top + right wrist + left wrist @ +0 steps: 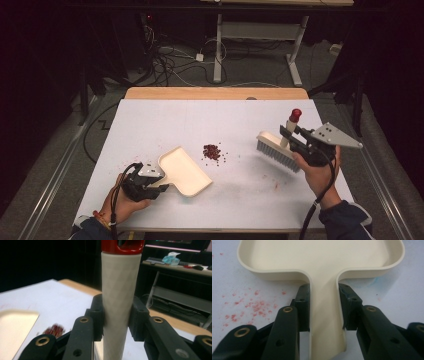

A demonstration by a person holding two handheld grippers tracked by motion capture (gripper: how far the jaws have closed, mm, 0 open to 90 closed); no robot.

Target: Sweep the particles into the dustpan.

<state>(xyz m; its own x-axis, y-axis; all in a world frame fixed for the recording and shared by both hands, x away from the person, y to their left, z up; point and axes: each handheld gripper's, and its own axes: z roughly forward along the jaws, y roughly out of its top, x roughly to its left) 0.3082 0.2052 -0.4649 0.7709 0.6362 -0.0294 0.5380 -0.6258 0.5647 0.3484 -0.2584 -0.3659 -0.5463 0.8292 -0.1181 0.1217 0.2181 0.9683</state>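
left jaws clamp dustpan (184, 171) handle, right jaws clamp brush (278, 149) handle, red crumbs (212, 151) lying between.

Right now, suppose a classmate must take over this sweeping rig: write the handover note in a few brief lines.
Left gripper: shut on the handle of the cream dustpan, which lies flat on the white table, its mouth towards the pile.
Right gripper: shut on the handle of the brush, held at the table's right side, bristles pointing down towards the pile.
Red crumbs: a small pile between pan and brush, with a few strays around it.
Done: both tools gripped. The pan holds no crumbs.
Left: sweep the crumbs leftwards into the pan, probably catching the strays too.
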